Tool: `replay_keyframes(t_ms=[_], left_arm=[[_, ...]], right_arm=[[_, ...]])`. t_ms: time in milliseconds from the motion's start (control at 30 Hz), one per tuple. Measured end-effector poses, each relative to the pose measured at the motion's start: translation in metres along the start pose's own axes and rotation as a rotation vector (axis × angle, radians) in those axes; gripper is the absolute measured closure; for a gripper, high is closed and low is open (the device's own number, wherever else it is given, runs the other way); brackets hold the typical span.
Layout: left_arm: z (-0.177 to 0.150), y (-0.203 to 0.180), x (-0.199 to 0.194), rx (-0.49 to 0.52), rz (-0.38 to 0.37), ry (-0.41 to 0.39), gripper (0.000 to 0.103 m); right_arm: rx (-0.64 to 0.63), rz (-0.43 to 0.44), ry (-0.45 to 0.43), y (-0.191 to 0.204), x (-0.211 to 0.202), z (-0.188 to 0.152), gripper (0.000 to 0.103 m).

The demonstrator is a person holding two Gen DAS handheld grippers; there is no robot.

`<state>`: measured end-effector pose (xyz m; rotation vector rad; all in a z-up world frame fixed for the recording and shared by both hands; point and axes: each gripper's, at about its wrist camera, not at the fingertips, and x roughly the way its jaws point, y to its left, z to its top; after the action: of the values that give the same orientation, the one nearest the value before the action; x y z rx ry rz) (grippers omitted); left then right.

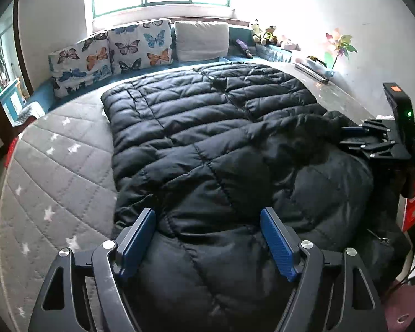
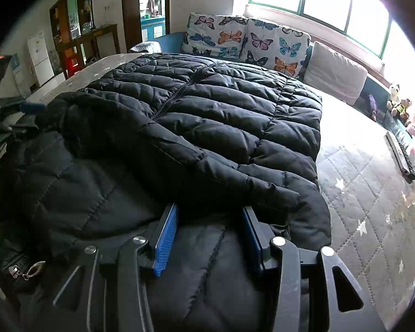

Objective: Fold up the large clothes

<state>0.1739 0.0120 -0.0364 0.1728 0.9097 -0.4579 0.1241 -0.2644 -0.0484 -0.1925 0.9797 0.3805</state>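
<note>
The left claw (image 1: 207,244) stands wide over the near hem of the black puffer coat (image 1: 207,138), with quilted fabric bulging up between its blue pads (image 1: 276,244). The pads do not appear to press on that fabric, so the claw is judged to grip nothing.

The right claw (image 2: 207,239) stands about half open over the near right part of the coat. A fold of fabric lies between its pads (image 2: 167,239), but whether they pinch it cannot be told.

The coat lies on a grey star-quilted mattress (image 1: 58,166), zip side up, its far hem towards the butterfly cushions (image 1: 110,52). One sleeve (image 2: 235,166) is already laid across the body.

Risks from this state:
- The filling is thick and springy. A shallow pinch is likely to take only the slick outer shell, and the fabric may slide out on lifting.
- If only one claw holds, the lifted edge will probably skew and the fold line will run crooked.
- The laid sleeve may drag off the body when the near part is raised.
- Trapped air may spring the fold open once released.
- The metal zip pull (image 2: 27,271) at the near left edge could snag.
</note>
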Motion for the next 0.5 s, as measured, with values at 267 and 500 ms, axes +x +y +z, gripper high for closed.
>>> replay_keyframes(t_ms=[267,500], left_arm=[[0.023,0.004,-0.019,-0.05,0.003,0.054,0.019],[0.084,0.037,-0.062,-0.065,0.093,0.003,0.012]], right_arm=[[0.015,0.048,0.048,-0.007,-0.015,0.013,0.052],[0.071,0.11,0.069,-0.051,-0.069,0.06,0.052]])
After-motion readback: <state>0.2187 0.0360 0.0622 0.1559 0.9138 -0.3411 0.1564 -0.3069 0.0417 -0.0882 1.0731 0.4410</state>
